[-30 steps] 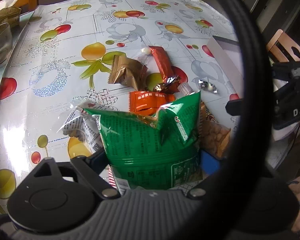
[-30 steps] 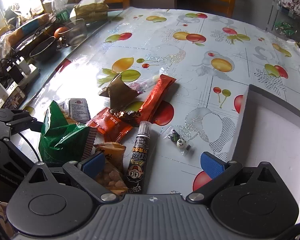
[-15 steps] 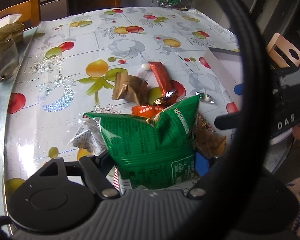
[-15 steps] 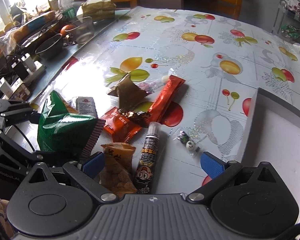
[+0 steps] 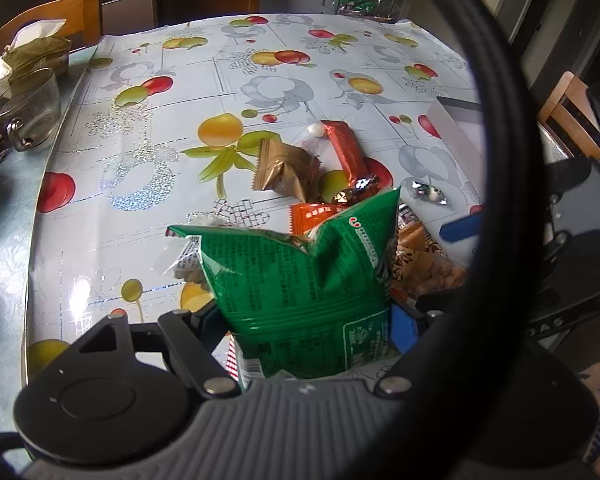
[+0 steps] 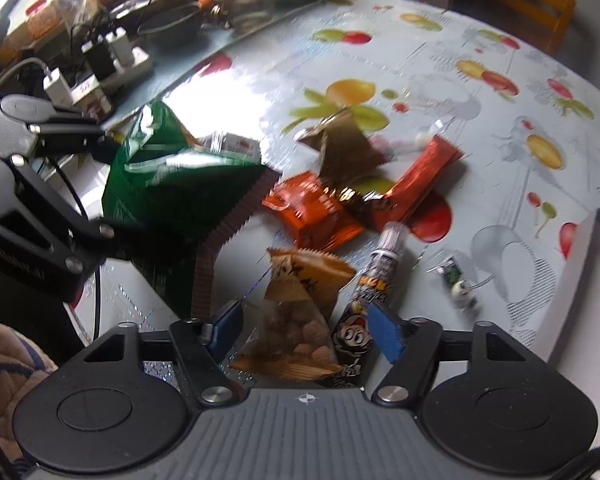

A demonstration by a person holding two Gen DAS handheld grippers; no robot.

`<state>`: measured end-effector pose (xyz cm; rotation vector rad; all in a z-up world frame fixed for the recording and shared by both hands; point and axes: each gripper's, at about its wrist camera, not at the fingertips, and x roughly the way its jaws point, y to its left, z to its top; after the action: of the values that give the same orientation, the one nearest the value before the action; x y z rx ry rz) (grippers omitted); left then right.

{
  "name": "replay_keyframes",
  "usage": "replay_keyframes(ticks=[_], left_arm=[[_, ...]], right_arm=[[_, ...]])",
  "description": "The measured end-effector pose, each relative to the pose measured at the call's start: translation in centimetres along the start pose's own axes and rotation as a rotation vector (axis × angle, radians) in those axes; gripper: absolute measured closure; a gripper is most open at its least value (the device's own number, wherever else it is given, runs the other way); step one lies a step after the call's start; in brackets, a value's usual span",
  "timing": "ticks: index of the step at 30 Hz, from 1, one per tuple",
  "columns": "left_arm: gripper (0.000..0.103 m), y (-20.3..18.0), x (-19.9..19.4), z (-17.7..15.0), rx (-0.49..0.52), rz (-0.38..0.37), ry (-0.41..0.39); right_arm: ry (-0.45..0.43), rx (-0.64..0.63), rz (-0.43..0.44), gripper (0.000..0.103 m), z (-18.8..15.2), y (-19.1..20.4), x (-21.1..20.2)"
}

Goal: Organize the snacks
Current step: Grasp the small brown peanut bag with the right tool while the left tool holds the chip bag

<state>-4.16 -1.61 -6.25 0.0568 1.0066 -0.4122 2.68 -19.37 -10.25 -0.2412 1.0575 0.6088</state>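
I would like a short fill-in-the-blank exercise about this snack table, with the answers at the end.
1. The left gripper is shut on the ____ bag.
2. The right gripper's fingers stand on either side of the bag of ____ and a tube.
3. The brown packet lies on the ____.

Answers: green; peanuts; table

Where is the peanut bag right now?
In the right wrist view, the peanut bag lies between the right gripper fingers, beside the cartoon tube and near the green bag.
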Motion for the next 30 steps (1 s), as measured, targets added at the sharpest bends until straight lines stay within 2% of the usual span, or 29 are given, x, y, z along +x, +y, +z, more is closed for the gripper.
replay_keyframes(ticks=[11,12,16,23,30], left_arm=[[0.024,0.5,-0.2,-0.3,-0.008,-0.004,-0.001],[0.024,0.5,-0.3,-0.3,-0.010,-0.004,-0.003],[0.024,0.4,-0.3,-0.2,-0.010,-0.001,-0.008],[0.024,0.2,-0.7,0.5,0.000,-0.010,-0.029],[0.024,-0.9,-0.8,1.9,0.025,-0.025,-0.050]], right_arm=[[0.036,-0.051,-0.003,0.052,0.2,1.0,1.7],[0.039,-0.053,-0.006,0.057,0.3,1.0,1.8],[0.032,-0.027,-0.005,0.064,0.3,0.6,1.7],[-0.021,0.041,-0.005,0.065,0.4,-0.7,0.2],[-0.066,0.104,-0.044,0.065,0.2,-2.5,-1.6]])
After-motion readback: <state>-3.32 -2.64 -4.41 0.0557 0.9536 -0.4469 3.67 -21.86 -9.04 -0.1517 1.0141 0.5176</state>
